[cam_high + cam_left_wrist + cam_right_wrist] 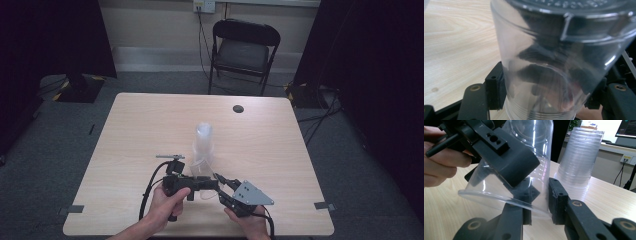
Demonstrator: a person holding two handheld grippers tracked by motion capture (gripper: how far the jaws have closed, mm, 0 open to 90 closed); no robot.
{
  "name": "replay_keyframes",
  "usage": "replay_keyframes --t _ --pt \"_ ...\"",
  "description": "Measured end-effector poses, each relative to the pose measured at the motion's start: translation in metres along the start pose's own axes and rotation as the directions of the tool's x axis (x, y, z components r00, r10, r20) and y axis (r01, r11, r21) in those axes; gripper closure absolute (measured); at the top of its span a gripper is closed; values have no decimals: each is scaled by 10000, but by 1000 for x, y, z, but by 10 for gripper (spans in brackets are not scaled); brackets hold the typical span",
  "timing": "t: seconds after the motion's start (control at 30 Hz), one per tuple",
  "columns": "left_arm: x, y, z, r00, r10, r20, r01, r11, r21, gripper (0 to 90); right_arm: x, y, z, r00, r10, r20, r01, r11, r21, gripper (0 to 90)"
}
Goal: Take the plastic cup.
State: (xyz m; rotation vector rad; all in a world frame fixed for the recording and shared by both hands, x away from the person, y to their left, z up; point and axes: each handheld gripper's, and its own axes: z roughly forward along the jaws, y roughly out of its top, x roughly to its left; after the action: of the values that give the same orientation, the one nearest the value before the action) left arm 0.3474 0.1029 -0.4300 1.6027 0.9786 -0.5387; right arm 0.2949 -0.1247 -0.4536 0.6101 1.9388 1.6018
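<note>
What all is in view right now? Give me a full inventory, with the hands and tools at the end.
clear plastic cup: one, see-through, held tilted between both tools, above the table's near edge
stack of cups: one stack, clear, upright mid-table, just beyond the tools
table: one, light wood, centre of the high view
cable port: one, dark, round, far right part of the tabletop
folding chair: one, black, behind the table by the wall
wall socket: one, white, above the chair
left tool: one, black, clamped on the cup's narrow base end
right tool: one, black, jaws either side of the cup's rim wall
hands: two, near table edge
</note>
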Motion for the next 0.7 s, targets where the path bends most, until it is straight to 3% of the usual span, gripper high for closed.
replay_keyframes --t 0.23,0.47,0.7 --pt "0 0 1 9996 -159 248 159 9999 24 348 0 1 1 10000 90 -37 -90 9999 -123 753" --pt "1 0 3 9987 -32 499 24 9999 158 315 -1 2 0 10000 -60 38 61 9998 -206 812" --pt "2 0 2 9989 85 453 -91 9999 136 269 0 2 0 9998 -195 43 196 9996 -191 850"
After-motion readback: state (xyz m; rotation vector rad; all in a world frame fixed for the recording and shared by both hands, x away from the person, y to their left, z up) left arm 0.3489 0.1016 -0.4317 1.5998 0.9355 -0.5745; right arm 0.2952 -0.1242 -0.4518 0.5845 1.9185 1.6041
